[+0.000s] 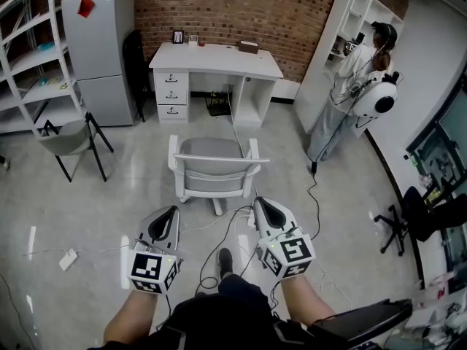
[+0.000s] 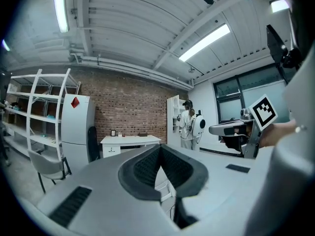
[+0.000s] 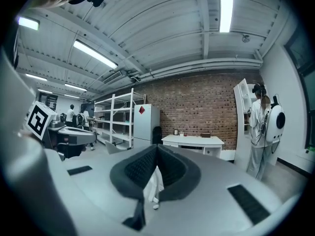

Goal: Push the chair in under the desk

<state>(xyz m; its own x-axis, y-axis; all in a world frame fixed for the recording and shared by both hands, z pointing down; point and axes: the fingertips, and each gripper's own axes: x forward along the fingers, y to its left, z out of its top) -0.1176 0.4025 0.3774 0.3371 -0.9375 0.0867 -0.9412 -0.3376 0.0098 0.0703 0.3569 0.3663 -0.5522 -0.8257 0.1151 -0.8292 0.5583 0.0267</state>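
A white desk (image 1: pixel 215 58) with drawers stands against the brick wall. The grey-and-white chair (image 1: pixel 215 168) stands on the floor well in front of it, with its back rail toward me. My left gripper (image 1: pixel 168 212) is shut and empty, a little short of the chair's back on the left. My right gripper (image 1: pixel 260 204) is also shut and empty, just behind the chair's right rear corner and apart from it. In the left gripper view the shut gripper (image 2: pixel 160 148) points toward the desk (image 2: pixel 130 141). The right gripper view shows that shut gripper (image 3: pixel 156 149) below the desk (image 3: pixel 193 141).
A grey fridge (image 1: pixel 98 49) and a folding chair (image 1: pixel 73 138) stand at the left. A white shelf (image 1: pixel 350 20) and a person (image 1: pixel 357 86) are at the right. Cables (image 1: pixel 219 246) and a power strip (image 1: pixel 68 259) lie on the floor by my feet. A black office chair (image 1: pixel 416 217) is far right.
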